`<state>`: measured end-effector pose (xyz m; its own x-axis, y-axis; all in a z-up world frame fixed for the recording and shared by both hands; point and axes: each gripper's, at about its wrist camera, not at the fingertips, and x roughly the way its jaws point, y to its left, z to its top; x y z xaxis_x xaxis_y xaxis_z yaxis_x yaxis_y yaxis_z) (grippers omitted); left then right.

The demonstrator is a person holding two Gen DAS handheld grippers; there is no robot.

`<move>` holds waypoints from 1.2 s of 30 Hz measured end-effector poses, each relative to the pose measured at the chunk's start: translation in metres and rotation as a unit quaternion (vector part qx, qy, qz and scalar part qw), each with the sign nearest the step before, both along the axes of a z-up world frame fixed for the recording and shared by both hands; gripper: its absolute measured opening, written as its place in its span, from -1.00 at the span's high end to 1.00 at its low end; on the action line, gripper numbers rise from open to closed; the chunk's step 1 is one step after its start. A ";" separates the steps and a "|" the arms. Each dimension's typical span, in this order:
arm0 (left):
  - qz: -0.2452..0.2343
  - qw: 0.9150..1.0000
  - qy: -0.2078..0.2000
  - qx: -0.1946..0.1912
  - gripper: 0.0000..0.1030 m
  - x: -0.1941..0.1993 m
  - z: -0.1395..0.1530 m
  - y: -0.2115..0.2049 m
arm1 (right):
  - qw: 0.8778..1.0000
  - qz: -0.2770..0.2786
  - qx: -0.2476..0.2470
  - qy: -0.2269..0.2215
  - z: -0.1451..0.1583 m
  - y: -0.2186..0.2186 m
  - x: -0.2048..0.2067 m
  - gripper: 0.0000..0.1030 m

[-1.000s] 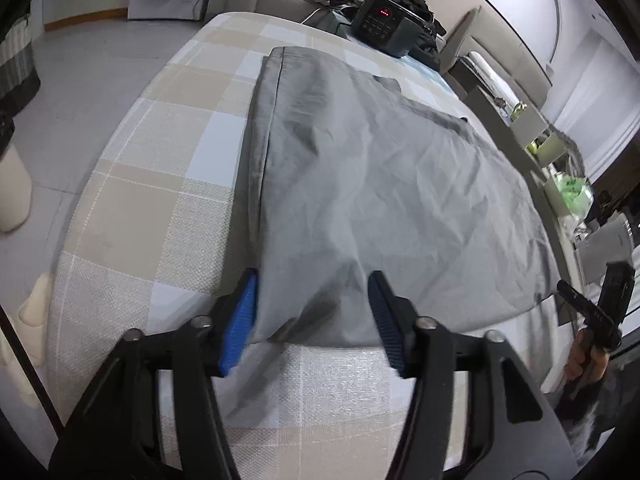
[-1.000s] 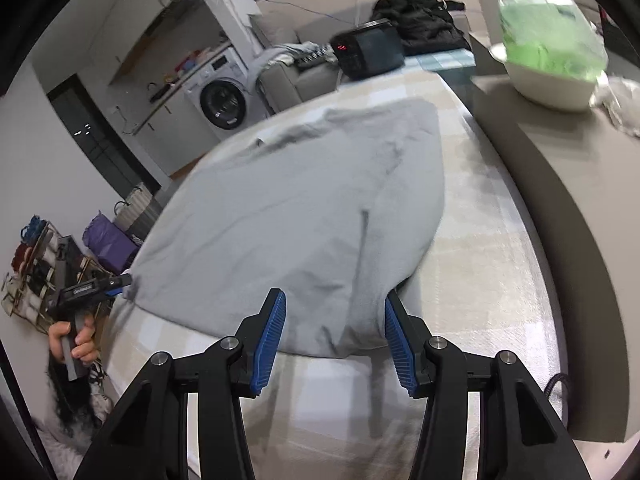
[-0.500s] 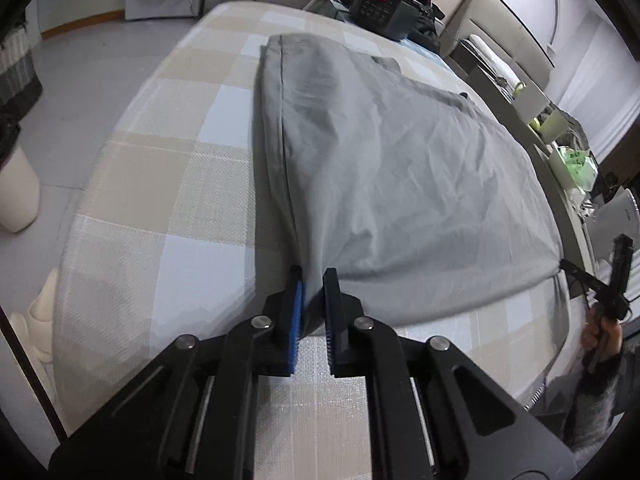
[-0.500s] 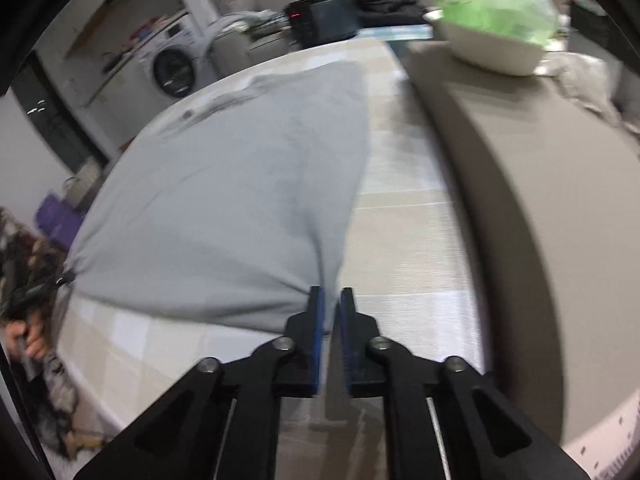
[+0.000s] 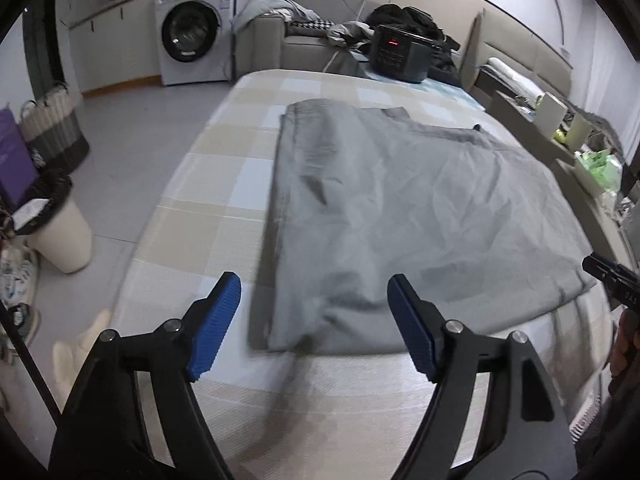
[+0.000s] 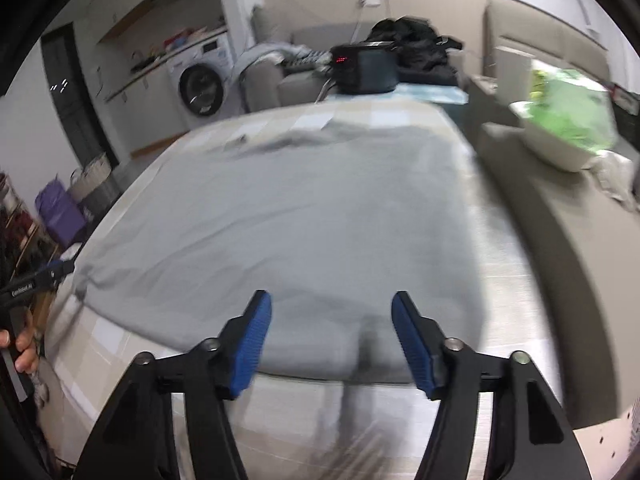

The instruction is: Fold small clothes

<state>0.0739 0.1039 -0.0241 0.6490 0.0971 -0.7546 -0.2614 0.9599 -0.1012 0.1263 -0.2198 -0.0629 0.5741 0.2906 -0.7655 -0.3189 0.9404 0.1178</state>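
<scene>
A grey garment [image 5: 400, 216] lies spread flat on a beige and white checked bed [image 5: 224, 216]. It also shows in the right wrist view [image 6: 304, 224]. My left gripper [image 5: 314, 322] is open and empty, just above the garment's near left corner. My right gripper [image 6: 332, 340] is open and empty, just above the garment's near right corner. The right gripper's tip also shows at the right edge of the left wrist view [image 5: 612, 280].
A black appliance with a red display [image 5: 400, 54] stands at the bed's far end. A grey sofa [image 5: 296, 44] and a washing machine [image 5: 192, 48] are behind. A cream bin [image 5: 60, 236] stands on the floor left. A white bowl with green contents [image 6: 560, 136] sits on a ledge right.
Both grippers were shut on the garment's near corners half a second ago. Both have opened, let go and pulled back a little. The garment now lies flat.
</scene>
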 end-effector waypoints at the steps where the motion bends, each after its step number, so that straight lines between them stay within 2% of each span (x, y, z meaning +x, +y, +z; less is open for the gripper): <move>1: 0.001 1.000 0.001 0.004 -0.43 -0.002 0.001 0.001 | 1.000 0.003 -0.007 -0.001 -0.002 0.006 0.000 -0.26; 3: 0.003 1.000 -0.003 0.006 -0.43 -0.007 0.003 0.003 | 1.000 0.017 -0.021 -0.001 -0.007 0.021 0.003 -0.30; 6: 0.003 1.000 -0.016 -0.006 -0.45 -0.013 0.006 0.006 | 0.999 0.032 -0.021 0.007 -0.015 0.038 0.009 -0.43; 8: -0.005 1.000 -0.025 -0.017 -0.46 -0.016 0.009 0.004 | 0.999 0.040 -0.028 0.008 -0.023 0.047 0.011 -0.44; 12: -0.037 0.998 -0.036 -0.023 -0.55 -0.016 0.010 -0.012 | 0.996 0.048 -0.075 0.022 -0.042 0.065 0.016 -0.46; 13: -0.041 0.998 -0.038 -0.025 -0.55 -0.015 0.010 -0.016 | 0.995 0.052 -0.084 0.015 -0.045 0.069 0.017 -0.52; 14: -0.046 0.998 -0.039 -0.030 -0.56 -0.014 0.009 -0.020 | 0.994 0.054 -0.093 0.007 -0.045 0.068 0.016 -0.61; 18: -0.073 0.996 -0.032 -0.051 -0.56 -0.002 -0.002 -0.038 | 0.994 0.051 -0.101 0.011 -0.046 0.057 0.017 -0.64; 23: -0.107 0.992 -0.011 -0.066 -0.56 0.030 -0.024 -0.063 | 0.991 -0.014 -0.131 0.006 -0.043 0.010 0.023 -0.64; 24: -0.112 0.992 0.000 -0.062 -0.56 0.039 -0.030 -0.068 | 0.991 -0.031 -0.133 0.008 -0.043 -0.001 0.025 -0.64; 26: -0.124 0.992 0.024 -0.025 -0.56 0.054 -0.041 -0.074 | 0.989 -0.049 -0.136 0.007 -0.043 -0.019 0.026 -0.66; 28: -0.119 0.993 0.026 -0.001 -0.56 0.060 -0.046 -0.069 | 0.990 -0.062 -0.124 0.015 -0.044 -0.034 0.026 -0.68; 29: -0.118 0.993 0.027 -0.007 -0.56 0.059 -0.045 -0.063 | 0.991 -0.067 -0.117 0.018 -0.044 -0.038 0.026 -0.68; 32: -0.124 0.992 0.020 -0.028 -0.56 0.052 -0.045 -0.047 | 0.990 -0.073 -0.119 0.014 -0.041 -0.037 0.019 -0.68; 36: -0.115 0.993 0.022 -0.027 -0.56 0.046 -0.043 -0.041 | 0.994 -0.040 -0.100 -0.008 -0.029 -0.010 0.010 -0.68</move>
<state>0.1195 0.0630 -0.0667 0.6154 -0.0912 -0.7829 -0.0403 0.9883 -0.1468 0.1360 -0.2298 -0.0916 0.6013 0.0859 -0.7944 -0.2417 0.9672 -0.0783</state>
